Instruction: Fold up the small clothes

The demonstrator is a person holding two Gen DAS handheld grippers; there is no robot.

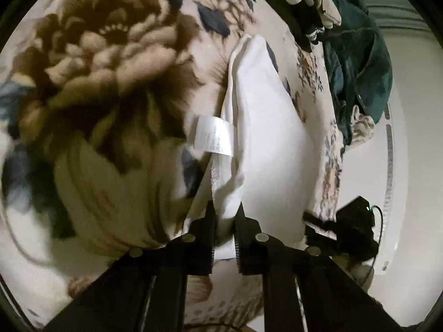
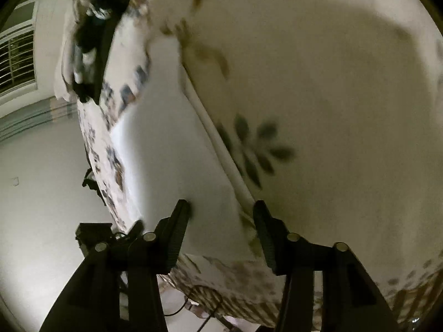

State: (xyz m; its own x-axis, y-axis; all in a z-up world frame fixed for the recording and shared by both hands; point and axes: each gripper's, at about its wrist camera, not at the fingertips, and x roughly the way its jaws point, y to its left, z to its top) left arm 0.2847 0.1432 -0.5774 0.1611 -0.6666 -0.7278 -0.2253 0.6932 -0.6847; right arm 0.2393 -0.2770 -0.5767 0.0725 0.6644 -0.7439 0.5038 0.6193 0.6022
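Folded white cotton garment (image 1: 265, 127) lies on the cream floral-print blanket (image 1: 110, 83). Its near edge is bunched btwn the left gripper (image 1: 225, 210) fingers, which pinch the cloth. Garment's long axis runs near-to-far, narrow end pointing far; glossy white care label (image 1: 213, 135) sticks out on its left. Left gripper reaches in low from the near side. Right gripper (image 2: 221, 213) is spread wide, jaws straddling the garment's near edge (image 2: 193, 138), w/ nothing gripped. Dark green clothing heap (image 1: 360, 63) far right.
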